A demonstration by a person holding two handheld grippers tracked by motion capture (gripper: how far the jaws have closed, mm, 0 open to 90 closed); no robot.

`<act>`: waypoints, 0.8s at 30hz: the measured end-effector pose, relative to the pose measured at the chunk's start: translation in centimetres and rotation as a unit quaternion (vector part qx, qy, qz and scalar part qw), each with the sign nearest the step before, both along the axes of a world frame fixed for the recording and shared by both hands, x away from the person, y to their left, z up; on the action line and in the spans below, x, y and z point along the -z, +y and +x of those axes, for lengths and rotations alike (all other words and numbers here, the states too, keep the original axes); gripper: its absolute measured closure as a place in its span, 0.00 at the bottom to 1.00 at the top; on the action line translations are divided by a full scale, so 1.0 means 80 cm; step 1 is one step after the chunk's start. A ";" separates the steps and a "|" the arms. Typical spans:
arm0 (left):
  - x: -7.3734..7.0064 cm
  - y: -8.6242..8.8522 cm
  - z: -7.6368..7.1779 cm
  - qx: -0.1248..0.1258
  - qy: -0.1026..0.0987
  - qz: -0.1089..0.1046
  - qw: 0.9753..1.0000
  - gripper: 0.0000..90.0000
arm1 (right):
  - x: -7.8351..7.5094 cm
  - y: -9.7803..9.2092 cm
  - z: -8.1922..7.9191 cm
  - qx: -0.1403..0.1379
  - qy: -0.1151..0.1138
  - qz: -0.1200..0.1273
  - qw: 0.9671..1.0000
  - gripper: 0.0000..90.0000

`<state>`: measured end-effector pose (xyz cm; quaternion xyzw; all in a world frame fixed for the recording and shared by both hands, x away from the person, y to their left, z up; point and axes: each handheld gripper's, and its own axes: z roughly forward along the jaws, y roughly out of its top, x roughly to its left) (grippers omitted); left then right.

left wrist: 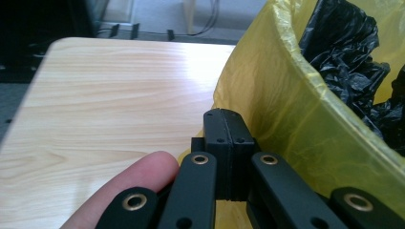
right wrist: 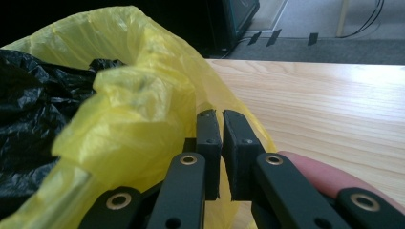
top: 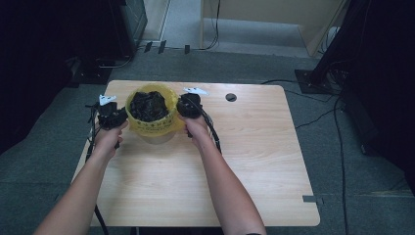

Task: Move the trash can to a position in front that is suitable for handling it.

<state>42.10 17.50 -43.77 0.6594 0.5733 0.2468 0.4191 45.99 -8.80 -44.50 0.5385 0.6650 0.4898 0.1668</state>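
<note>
Gripping: I have both tongs at the yellow bag (top: 151,125), one on each side of it.
Left tongs (top: 119,117): at the bag's 9 o'clock side in the high view; in the left gripper view (left wrist: 224,117) the jaws are pressed flat together with no gap, right against the yellow film. I cannot tell whether any film is caught between them.
Right tongs (top: 182,108): at the bag's 3 o'clock side in the high view; in the right gripper view (right wrist: 217,119) the jaws stand nearly together with a thin slit between them, and yellow film lies behind and under them. I cannot tell whether they pinch it.
Yellow bag: sits on the worktop (top: 254,161) toward its 11 o'clock corner, mouth open upward, rim folded outward.
Black plastic (top: 148,105): crumpled inside the bag, filling the mouth; also seen in the left gripper view (left wrist: 344,52) and the right gripper view (right wrist: 28,114).
Hands: my left hand (top: 108,139) and right hand (top: 195,128) come up from 6 o'clock, each around its gripper.
Worktop hole (top: 231,97): round, at 2 o'clock from the bag, well apart from it.
</note>
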 end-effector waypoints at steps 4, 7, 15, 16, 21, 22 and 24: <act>0.002 -0.020 -0.014 0.012 -0.009 0.006 1.000 1.00 | 0.000 -0.022 -0.014 -0.006 0.004 0.010 1.000 0.99; 0.003 -0.031 -0.024 0.019 -0.007 -0.003 1.000 1.00 | 0.000 -0.039 -0.024 -0.011 0.008 0.021 1.000 1.00; 0.006 -0.063 -0.060 0.029 -0.003 -0.027 0.999 1.00 | 0.001 -0.083 -0.078 -0.011 -0.008 0.029 0.999 1.00; 0.005 -0.074 -0.071 0.035 0.000 -0.029 0.999 1.00 | 0.002 -0.089 -0.086 -0.010 -0.010 0.029 0.999 1.00; 0.004 -0.098 -0.100 0.047 0.004 -0.047 0.998 1.00 | 0.002 -0.119 -0.116 -0.012 -0.008 0.038 0.999 1.00; 0.004 -0.103 -0.105 0.049 0.003 -0.048 0.998 1.00 | 0.003 -0.123 -0.123 -0.012 -0.009 0.039 0.999 1.00; 0.005 -0.110 -0.115 0.049 0.005 -0.055 0.997 1.00 | 0.003 -0.132 -0.137 -0.007 -0.010 0.038 0.999 1.00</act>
